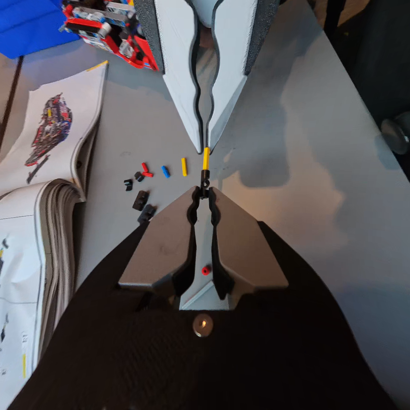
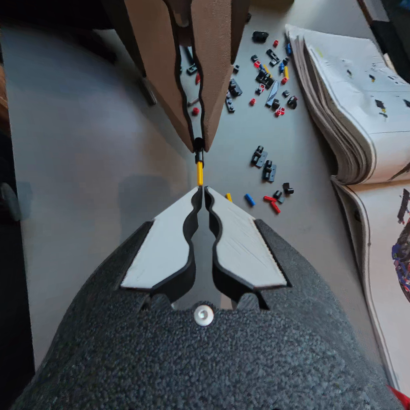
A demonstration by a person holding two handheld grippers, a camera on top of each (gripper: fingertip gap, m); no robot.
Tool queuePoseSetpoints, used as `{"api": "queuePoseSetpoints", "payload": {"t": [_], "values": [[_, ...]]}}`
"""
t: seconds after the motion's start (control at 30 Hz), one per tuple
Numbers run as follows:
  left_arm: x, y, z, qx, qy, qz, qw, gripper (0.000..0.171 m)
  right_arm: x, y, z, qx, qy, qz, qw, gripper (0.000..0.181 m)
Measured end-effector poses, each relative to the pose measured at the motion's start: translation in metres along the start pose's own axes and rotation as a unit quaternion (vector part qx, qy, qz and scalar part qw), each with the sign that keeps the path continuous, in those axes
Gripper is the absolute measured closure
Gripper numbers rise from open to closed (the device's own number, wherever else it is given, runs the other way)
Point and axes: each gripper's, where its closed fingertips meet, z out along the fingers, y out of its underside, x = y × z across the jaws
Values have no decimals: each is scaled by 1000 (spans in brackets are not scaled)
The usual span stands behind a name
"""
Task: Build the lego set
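My left gripper is shut on a small black connector and holds it above the grey table. A yellow axle sticks out of the connector, pointing away. My right gripper, with white fingers, is shut. Its tips meet the free end of the yellow axle and do not clamp it. The right wrist view shows the left gripper coming from the top with the black connector between its brown fingers. The left wrist view shows the right gripper at the axle's far end.
Loose on the table lie a second yellow axle, a blue pin, red pins, black pieces and a red bush. An open instruction booklet lies left, the built model far left. More loose pieces lie beyond. My two grippers' fingertips are within a few centimetres of each other. From the right gripper's tips to the blue pin is close to 7 centimeters. It turns up in the right wrist view as well.
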Motion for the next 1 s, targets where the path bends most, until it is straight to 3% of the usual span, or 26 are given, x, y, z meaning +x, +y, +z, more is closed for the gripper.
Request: {"api": "queuePoseSetpoints", "payload": {"t": [0.27,0.47,1.0], "values": [[32,10,24,-49,60,34,996,166,-29,24,6,-19,-52,-27,998,181],[31,11,23,-49,63,23,997,166,-36,30,7,-18,-83,10,996,179],[32,10,23,-51,75,-12,996,167,-35,28,11,-59,-78,44,994,181]]}}
